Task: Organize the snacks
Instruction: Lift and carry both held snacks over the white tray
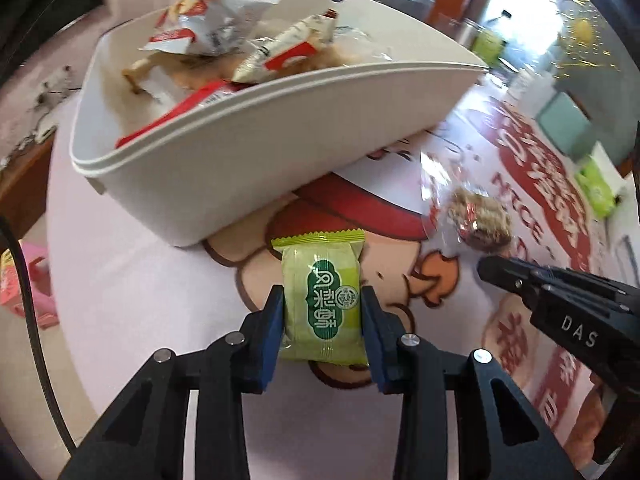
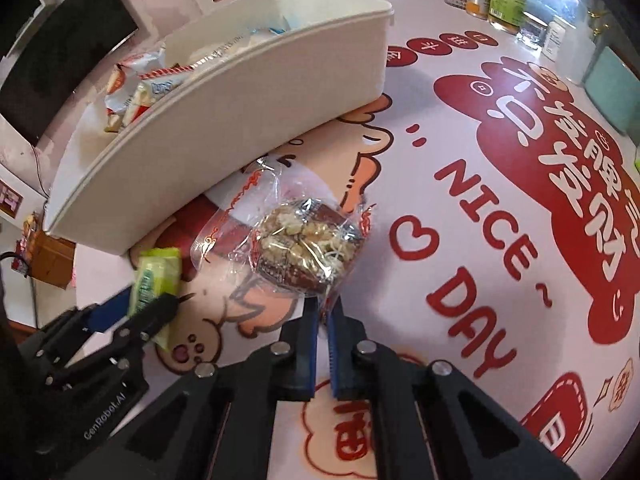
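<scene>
My left gripper squeezes the green snack pack just above the desk, near the white box; my right gripper pinches only the thin clear edge of the nut snack bag, jaws closed tight; that thin edge may slip out or tear when I lift; the green pack could bump the box wall and fall.

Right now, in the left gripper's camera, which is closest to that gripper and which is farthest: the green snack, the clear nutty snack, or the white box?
1. Green snack packet: clamped between the left gripper pads, at centre.
2. Clear-wrapped nutty snack: on the tablecloth, ahead to the right.
3. White box: farther back, upper left, already holding snacks.
</scene>
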Tool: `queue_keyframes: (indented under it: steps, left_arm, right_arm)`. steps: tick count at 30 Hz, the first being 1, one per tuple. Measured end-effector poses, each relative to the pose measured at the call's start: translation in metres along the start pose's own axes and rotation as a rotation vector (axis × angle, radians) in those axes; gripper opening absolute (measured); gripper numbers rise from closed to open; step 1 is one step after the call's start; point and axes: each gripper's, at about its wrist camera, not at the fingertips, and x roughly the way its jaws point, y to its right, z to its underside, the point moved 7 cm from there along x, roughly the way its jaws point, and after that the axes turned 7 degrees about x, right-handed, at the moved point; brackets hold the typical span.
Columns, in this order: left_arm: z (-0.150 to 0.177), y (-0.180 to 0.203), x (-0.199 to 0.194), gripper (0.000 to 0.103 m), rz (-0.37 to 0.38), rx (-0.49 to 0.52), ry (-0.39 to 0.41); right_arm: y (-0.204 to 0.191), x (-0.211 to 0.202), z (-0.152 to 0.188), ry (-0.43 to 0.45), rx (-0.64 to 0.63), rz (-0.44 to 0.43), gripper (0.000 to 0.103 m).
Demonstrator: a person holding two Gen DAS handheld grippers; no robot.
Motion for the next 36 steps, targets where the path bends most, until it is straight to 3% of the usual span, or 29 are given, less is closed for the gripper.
queue_keyframes:
  steps: [8, 15, 24, 31, 36]
  left_arm:
    - [-0.003, 0.016, -0.034, 0.034, 0.161, 0.051, 0.084]
    - [-0.023, 0.012, -0.085, 0.034, 0.212, 0.098, 0.184]
    - [-0.084, -0.007, -0.177, 0.035, 0.201, 0.171, 0.347]
    - [-0.133, -0.029, -0.226, 0.035, 0.163, 0.251, 0.399]
    - [-0.169, -0.038, -0.239, 0.035, 0.158, 0.332, 0.435]
  right_arm:
    - [-0.012, -0.045, 0.005, 0.107, 0.031, -0.032, 0.004]
    - [-0.005, -0.08, 0.006, 0.186, 0.108, -0.052, 0.004]
    - [-0.033, -0.138, 0.006, 0.287, 0.131, -0.1, 0.004]
    - [-0.067, -0.171, -0.004, 0.386, 0.122, -0.118, 0.004]
    - [-0.09, -0.188, -0.01, 0.428, 0.141, -0.102, 0.004]
